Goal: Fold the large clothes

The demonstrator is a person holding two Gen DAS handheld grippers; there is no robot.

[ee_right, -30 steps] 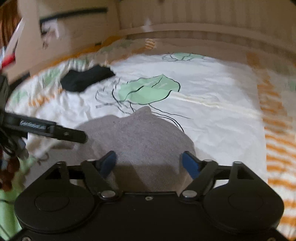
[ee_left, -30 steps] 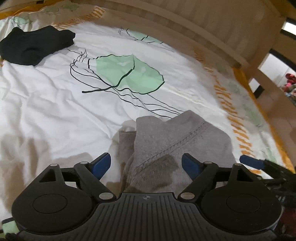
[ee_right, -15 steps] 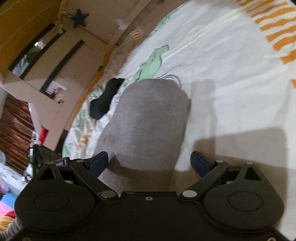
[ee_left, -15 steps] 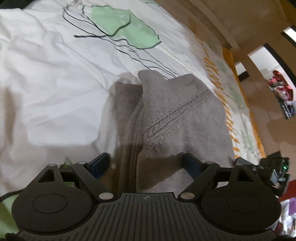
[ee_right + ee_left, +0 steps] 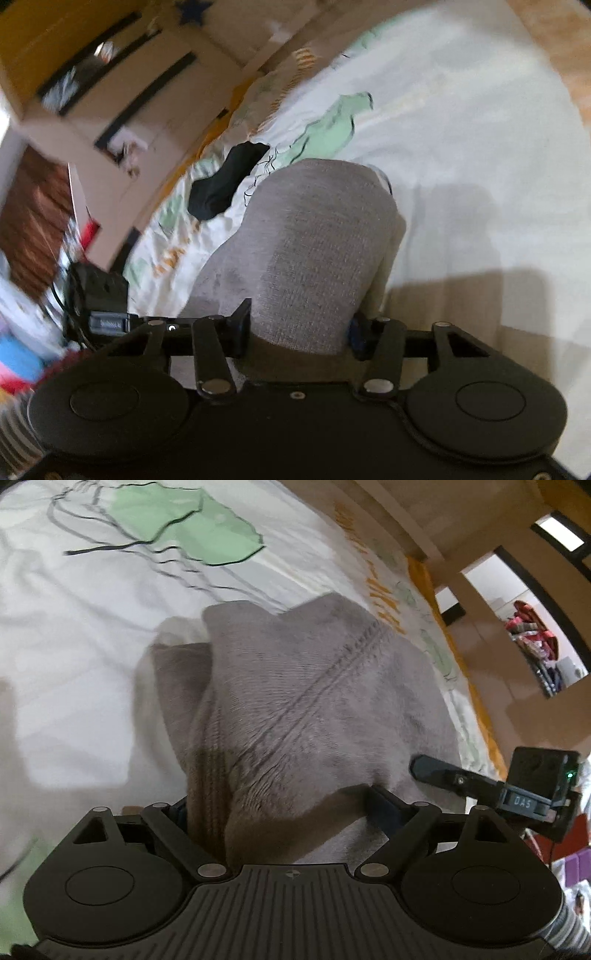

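A folded grey knit sweater (image 5: 314, 701) lies on the white bed sheet (image 5: 74, 664); it also shows in the right wrist view (image 5: 314, 240). My left gripper (image 5: 280, 805) straddles the sweater's near edge, jaws still wide, with cloth bulging between them. My right gripper (image 5: 299, 328) has its jaws closed in on a thick fold of the sweater at its other near corner. The right gripper's finger (image 5: 436, 768) shows in the left wrist view, resting at the sweater's right side.
A black garment (image 5: 225, 181) lies further up the bed. The sheet has a green jellyfish print (image 5: 192, 535) and orange striped borders. A beige headboard (image 5: 388, 513) and the bed's edge lie at the right; cluttered floor and furniture beyond.
Both grippers have pushed forward and down onto the sweater's near edge. The right jaws have narrowed onto the cloth; the left jaws stay wide with cloth now between them.
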